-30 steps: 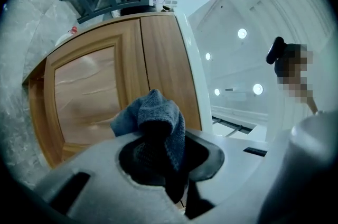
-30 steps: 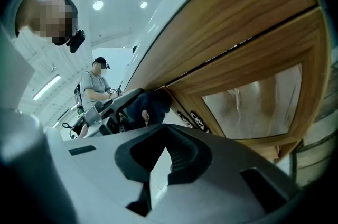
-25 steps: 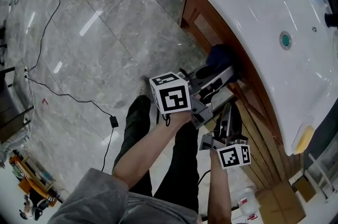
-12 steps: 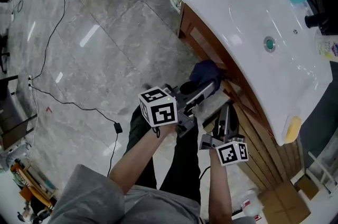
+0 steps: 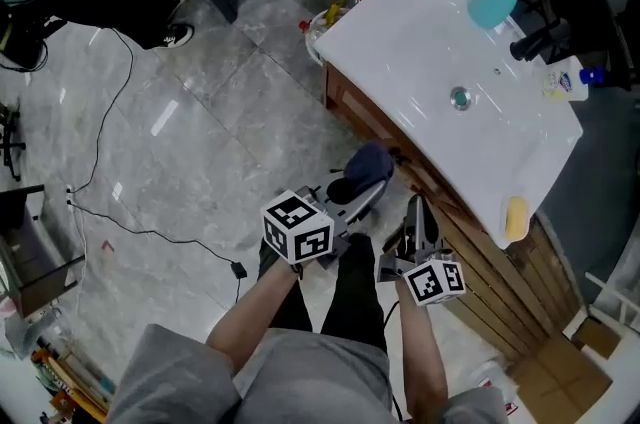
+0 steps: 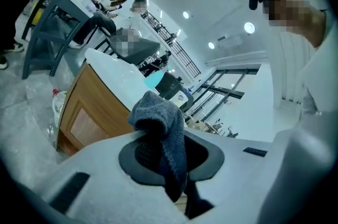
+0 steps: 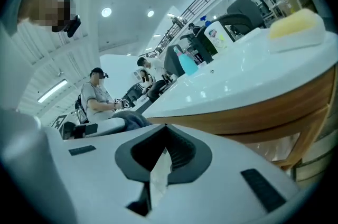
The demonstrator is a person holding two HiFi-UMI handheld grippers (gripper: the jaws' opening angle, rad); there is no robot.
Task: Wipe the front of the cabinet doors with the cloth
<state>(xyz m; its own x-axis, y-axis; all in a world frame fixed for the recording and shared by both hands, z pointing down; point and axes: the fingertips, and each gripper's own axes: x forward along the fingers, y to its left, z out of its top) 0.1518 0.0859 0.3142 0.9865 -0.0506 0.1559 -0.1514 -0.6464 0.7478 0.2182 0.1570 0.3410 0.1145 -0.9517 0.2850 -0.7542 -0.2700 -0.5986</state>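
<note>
Head view: the left gripper (image 5: 352,192) carries the cloth (image 5: 367,164) near the cabinet (image 5: 480,262), whose front runs from 12 to 4 o'clock. The right gripper (image 5: 418,212) waits alongside.

Left gripper view: its jaws pinch the bunched cloth.

Right gripper view: its jaws are pressed together, empty.

The wipe likely needs the cloth pressed flat and stroked evenly.

Right claw (image 7: 165,136): jaws closed together, only a thin pale sliver seen between the dark pads. Beyond the claw, a white worktop (image 7: 237,85) is seen from below its edge, with the wooden cabinet (image 7: 274,112) front beneath. Yellow sponge (image 7: 296,25) noted on the worktop at right; teal bottle (image 7: 187,65) farther back. Seated person (image 7: 97,96) recorded at left, well apart.
</note>
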